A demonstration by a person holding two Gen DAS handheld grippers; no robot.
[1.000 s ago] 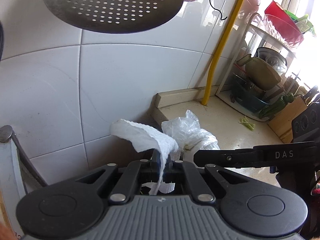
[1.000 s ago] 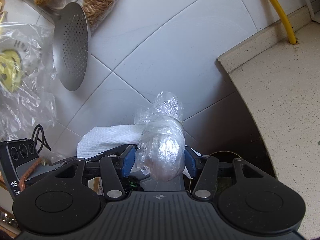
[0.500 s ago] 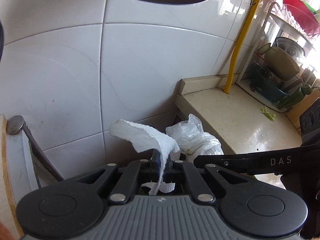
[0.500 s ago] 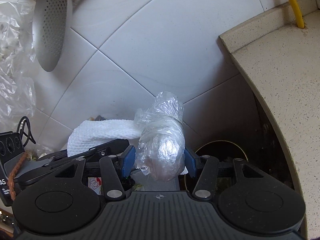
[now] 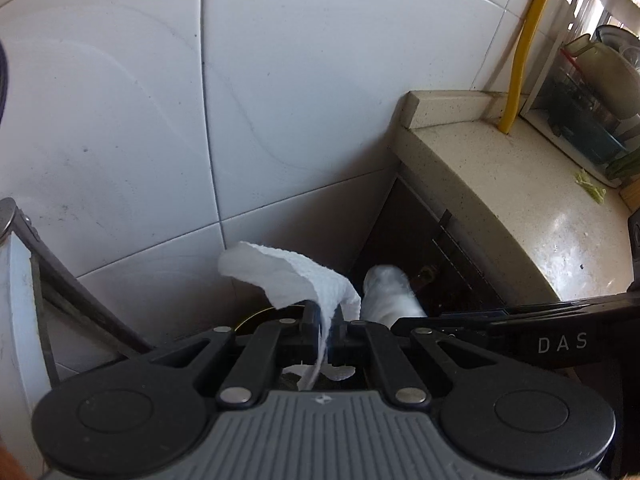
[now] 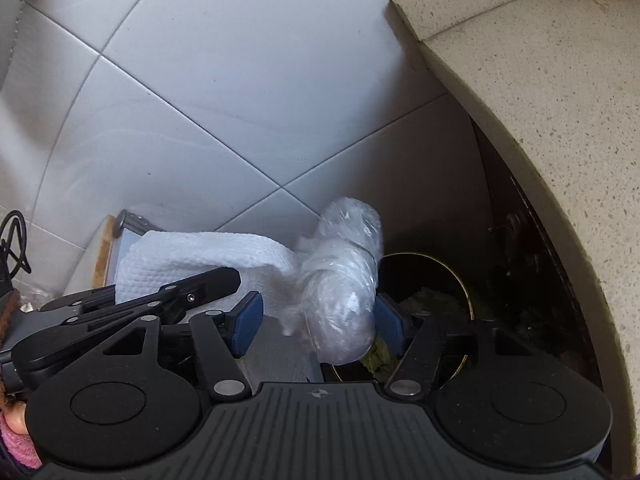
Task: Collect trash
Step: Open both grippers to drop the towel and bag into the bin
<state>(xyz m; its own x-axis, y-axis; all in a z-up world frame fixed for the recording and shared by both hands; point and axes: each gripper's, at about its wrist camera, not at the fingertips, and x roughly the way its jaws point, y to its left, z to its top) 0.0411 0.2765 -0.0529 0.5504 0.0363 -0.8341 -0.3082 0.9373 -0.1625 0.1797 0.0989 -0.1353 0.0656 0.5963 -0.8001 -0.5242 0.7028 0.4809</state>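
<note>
Close in, the left gripper (image 5: 325,322) pinches a white paper towel (image 5: 294,280) between narrow fingers, while the right gripper (image 6: 318,318) has spread wide, its plastic bundle (image 6: 344,280) blurred and apparently dropping between the blue pads. Below, in the gap beside the counter edge (image 6: 516,120), sits the round bin (image 6: 460,280); best to centre the towel over its rim before letting go

Right tongs (image 6: 316,322) now spread apart, plastic bundle (image 6: 344,280) slipping loose; both tongs lowered beside the tabletop (image 6: 540,92), over the bin (image 6: 464,292).
</note>
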